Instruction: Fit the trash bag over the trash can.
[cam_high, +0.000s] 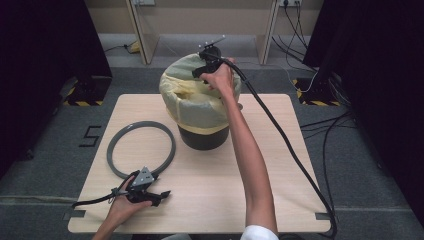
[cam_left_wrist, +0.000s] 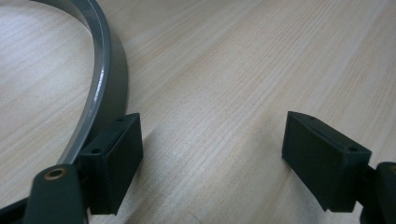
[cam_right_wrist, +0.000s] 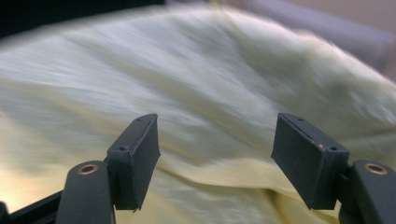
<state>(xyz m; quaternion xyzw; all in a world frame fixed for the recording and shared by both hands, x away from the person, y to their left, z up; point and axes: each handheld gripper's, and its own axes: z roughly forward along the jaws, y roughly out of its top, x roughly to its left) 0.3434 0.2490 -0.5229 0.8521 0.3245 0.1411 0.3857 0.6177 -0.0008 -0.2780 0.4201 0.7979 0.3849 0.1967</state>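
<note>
My high camera: fixed above my side, facing forward and down over the whole surface (cam_high: 210, 200). Left gripper camera: low, close, looking along its fingers (cam_left_wrist: 112, 158) past the grey ring (cam_left_wrist: 105, 79), shared with the high view (cam_high: 142, 149). Right gripper camera: very near the yellow bag (cam_right_wrist: 210, 84), shared likewise (cam_high: 200, 100).

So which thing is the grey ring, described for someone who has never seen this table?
Start at the wooden table, whose far middle bears a dark bin lined with a pale yellow bag. Nearer the person and left of the bin lies the grey ring, flat on the wood beside the left gripper. It is the one thin open hoop, with bare table showing through it.
</note>
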